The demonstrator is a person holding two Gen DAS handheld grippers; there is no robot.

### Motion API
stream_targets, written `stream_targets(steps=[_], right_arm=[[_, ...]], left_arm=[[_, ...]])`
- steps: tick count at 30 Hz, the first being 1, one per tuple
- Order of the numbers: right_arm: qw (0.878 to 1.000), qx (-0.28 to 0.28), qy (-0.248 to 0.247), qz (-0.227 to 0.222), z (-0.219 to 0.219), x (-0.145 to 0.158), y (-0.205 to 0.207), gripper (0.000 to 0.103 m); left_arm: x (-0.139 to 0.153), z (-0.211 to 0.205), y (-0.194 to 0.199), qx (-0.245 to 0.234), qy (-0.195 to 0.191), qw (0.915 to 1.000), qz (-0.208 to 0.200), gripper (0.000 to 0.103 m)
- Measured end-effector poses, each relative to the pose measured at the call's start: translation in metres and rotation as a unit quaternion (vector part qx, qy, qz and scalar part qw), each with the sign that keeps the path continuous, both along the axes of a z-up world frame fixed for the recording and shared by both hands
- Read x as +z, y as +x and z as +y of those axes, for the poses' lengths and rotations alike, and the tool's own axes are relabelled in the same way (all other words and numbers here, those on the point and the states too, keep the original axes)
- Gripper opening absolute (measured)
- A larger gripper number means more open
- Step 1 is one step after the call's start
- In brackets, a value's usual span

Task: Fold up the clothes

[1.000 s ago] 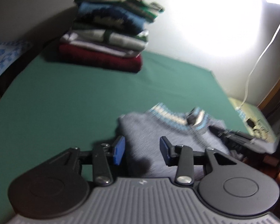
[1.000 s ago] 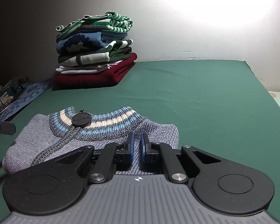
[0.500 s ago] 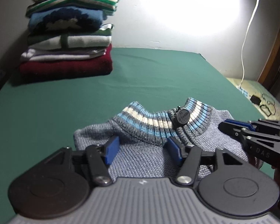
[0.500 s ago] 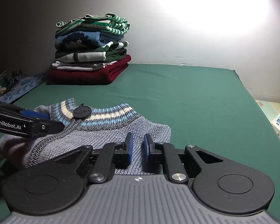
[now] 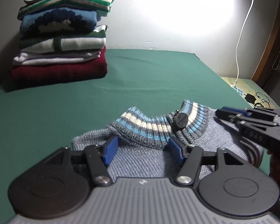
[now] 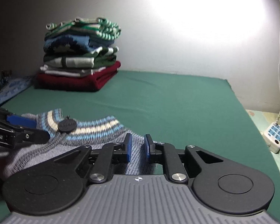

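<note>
Hovering over the grey sweater (image 5: 177,160) at the green table's (image 5: 140,85) near edge, my left gripper (image 5: 143,149) gapes wide; my right gripper (image 6: 137,147) seems released too. Folded stack (image 5: 61,37) sits far back; between, open cloth.

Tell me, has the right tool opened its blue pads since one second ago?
Yes. The right tool had its pads nearly together; now a clear gap shows the folded grey knitted sweater on the green table.
</note>
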State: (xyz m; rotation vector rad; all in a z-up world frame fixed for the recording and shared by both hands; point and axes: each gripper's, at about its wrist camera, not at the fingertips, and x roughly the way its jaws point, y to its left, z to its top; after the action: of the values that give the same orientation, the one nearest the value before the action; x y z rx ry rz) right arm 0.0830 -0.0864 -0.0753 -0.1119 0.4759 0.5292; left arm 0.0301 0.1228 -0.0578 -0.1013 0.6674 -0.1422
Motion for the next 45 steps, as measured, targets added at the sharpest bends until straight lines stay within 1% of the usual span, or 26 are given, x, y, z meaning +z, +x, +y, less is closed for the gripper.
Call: stream_targets(steps=[1, 3, 5, 7, 9, 10, 12, 13, 15, 19, 21, 25, 27, 29, 30, 31, 33, 35, 40, 45], right_arm=[[1.000, 0.006, 0.013, -0.009, -0.006, 0.007, -0.009, 0.013], [0.999, 0.028, 0.026, -0.006, -0.013, 0.017, -0.027, 0.013], [0.998, 0.061, 0.016, 0.002, -0.015, 0.023, -0.047, 0.013], [0.996, 0.093, -0.005, 0.003, -0.012, 0.023, -0.067, 0.013], [0.994, 0.107, -0.018, 0.004, -0.009, 0.019, -0.079, 0.013], [0.993, 0.111, -0.024, 0.005, -0.007, 0.016, -0.084, 0.014], [0.994, 0.109, -0.028, 0.011, -0.004, 0.011, -0.086, 0.015], [0.993, 0.108, -0.028, 0.026, -0.003, 0.009, -0.082, 0.016], [0.993, 0.106, -0.026, 0.053, -0.002, 0.005, -0.075, 0.017], [0.990, 0.101, 0.013, 0.092, -0.010, -0.001, -0.063, 0.017], [0.989, 0.099, 0.029, 0.109, -0.012, -0.003, -0.058, 0.017], [0.989, 0.100, 0.021, 0.103, -0.009, -0.003, -0.061, 0.017], [0.989, 0.099, 0.024, 0.108, -0.011, -0.001, -0.061, 0.017], [0.988, 0.103, 0.022, 0.115, -0.012, 0.001, -0.060, 0.018], [0.988, 0.106, 0.019, 0.114, -0.013, 0.001, -0.061, 0.018], [0.987, 0.109, 0.017, 0.113, -0.013, 0.001, -0.061, 0.018], [0.988, 0.109, 0.011, 0.110, -0.012, 0.001, -0.064, 0.019], [0.988, 0.106, 0.007, 0.110, -0.011, 0.002, -0.065, 0.019], [0.990, 0.094, 0.000, 0.107, -0.008, 0.004, -0.067, 0.020], [0.991, 0.079, -0.009, 0.105, -0.003, 0.006, -0.071, 0.021]], left_arm=[[0.005, 0.000, -0.005, 0.001, 0.003, 1.0000, -0.002, 0.066], [0.014, 0.000, -0.015, 0.002, 0.009, 0.9999, -0.006, 0.067], [0.019, -0.002, -0.030, 0.002, 0.006, 1.0000, -0.007, 0.067], [0.022, -0.005, -0.045, -0.001, 0.007, 1.0000, -0.006, 0.067], [0.022, -0.011, -0.057, -0.008, 0.012, 0.9999, -0.003, 0.069], [0.018, -0.013, -0.059, -0.013, 0.009, 0.9999, 0.006, 0.071], [0.007, -0.014, -0.057, -0.008, 0.009, 0.9996, 0.026, 0.073], [0.003, -0.013, -0.056, -0.005, 0.003, 0.9995, 0.031, 0.079], [-0.003, -0.009, -0.052, 0.005, -0.005, 0.9993, 0.037, 0.085], [-0.012, -0.008, -0.045, 0.021, -0.002, 0.9988, 0.044, 0.092], [-0.015, -0.009, -0.043, 0.029, 0.001, 0.9986, 0.045, 0.094], [-0.015, -0.014, -0.042, 0.045, 0.011, 0.9979, 0.046, 0.096], [-0.011, -0.015, -0.043, 0.057, 0.004, 0.9968, 0.055, 0.095], [-0.009, -0.016, -0.042, 0.077, 0.003, 0.9940, 0.078, 0.100], [-0.009, -0.016, -0.042, 0.085, -0.003, 0.9924, 0.089, 0.102], [-0.010, -0.015, -0.041, 0.093, -0.010, 0.9906, 0.100, 0.102], [-0.011, -0.012, -0.044, 0.110, -0.032, 0.9875, 0.108, 0.102], [-0.011, -0.013, -0.048, 0.120, -0.037, 0.9856, 0.113, 0.102], [-0.009, -0.014, -0.049, 0.121, -0.029, 0.9850, 0.120, 0.102], [-0.012, -0.009, -0.045, 0.107, -0.041, 0.9843, 0.134, 0.102]])
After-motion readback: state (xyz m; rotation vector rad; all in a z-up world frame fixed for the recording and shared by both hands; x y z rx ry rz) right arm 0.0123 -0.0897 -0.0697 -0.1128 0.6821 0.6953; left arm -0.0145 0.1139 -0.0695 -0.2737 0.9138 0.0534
